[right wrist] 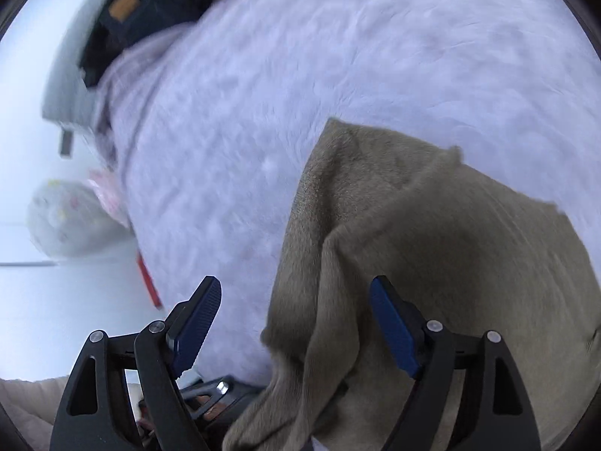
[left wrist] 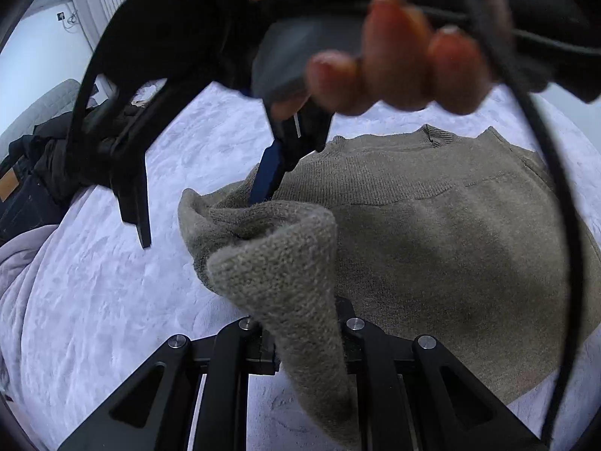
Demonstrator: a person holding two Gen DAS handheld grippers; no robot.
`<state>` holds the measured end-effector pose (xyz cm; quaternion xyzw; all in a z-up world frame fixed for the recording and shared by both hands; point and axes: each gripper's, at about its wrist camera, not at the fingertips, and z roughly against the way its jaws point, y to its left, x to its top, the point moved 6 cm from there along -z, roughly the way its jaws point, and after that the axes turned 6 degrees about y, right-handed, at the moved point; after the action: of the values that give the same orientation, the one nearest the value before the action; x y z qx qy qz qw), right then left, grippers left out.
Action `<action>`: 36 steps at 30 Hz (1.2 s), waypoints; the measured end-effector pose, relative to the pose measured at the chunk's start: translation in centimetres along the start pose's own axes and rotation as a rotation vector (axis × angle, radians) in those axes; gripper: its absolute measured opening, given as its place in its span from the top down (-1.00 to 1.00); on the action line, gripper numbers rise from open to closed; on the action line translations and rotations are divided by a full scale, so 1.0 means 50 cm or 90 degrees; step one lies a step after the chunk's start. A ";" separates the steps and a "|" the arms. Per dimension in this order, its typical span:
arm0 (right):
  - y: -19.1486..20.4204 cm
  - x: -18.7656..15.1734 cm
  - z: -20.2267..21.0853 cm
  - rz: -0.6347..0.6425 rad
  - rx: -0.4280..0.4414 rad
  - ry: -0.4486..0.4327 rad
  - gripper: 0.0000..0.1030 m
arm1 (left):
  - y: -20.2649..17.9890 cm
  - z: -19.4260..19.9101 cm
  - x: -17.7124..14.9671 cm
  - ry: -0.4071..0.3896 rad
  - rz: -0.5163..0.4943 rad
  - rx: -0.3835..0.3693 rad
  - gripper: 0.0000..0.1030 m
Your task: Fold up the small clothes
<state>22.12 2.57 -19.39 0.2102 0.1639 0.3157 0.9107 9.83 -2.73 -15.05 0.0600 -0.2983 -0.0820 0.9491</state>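
Note:
An olive-grey knitted sweater lies flat on the white fleecy bed cover, neckline at the far side. My left gripper is shut on a raised fold of its near left edge, and the cloth drapes over and hides the fingertips. Above it a hand holds my right gripper, which hangs open over the same lifted edge. In the right wrist view the right gripper shows both blue pads wide apart. The blurred sweater lies below them, untouched by the pads.
Dark clothes are piled at the bed's far left, beside a lilac-grey blanket. A black cable crosses the right of the left wrist view. Beyond the bed's edge, a pale plastic bag sits on the floor.

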 end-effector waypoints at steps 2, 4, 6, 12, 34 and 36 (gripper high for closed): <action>0.008 0.023 -0.038 0.021 -0.054 0.043 -0.63 | 0.002 0.002 -0.002 -0.003 0.004 -0.003 0.70; 0.012 0.037 -0.066 0.039 -0.085 0.066 -0.63 | 0.004 0.002 -0.002 -0.004 0.011 -0.007 0.70; 0.006 0.046 -0.082 0.041 -0.114 0.072 -0.61 | 0.012 0.000 -0.002 -0.003 0.018 -0.012 0.70; -0.059 0.015 -0.021 -0.037 -0.058 -0.022 0.69 | 0.017 0.028 0.016 -0.013 0.024 -0.057 0.70; -0.355 -0.509 0.362 -0.207 0.143 -0.474 0.69 | -0.378 0.182 0.092 -0.102 -0.209 -0.274 0.70; -0.401 -0.552 0.338 -0.244 0.140 -0.476 0.69 | -0.419 0.156 0.066 -0.077 -0.235 -0.284 0.70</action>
<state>18.93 -34.21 -10.06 0.3713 -0.1083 0.0238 0.9219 5.50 -24.38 -10.27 -0.1018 -0.3130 -0.3198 0.8885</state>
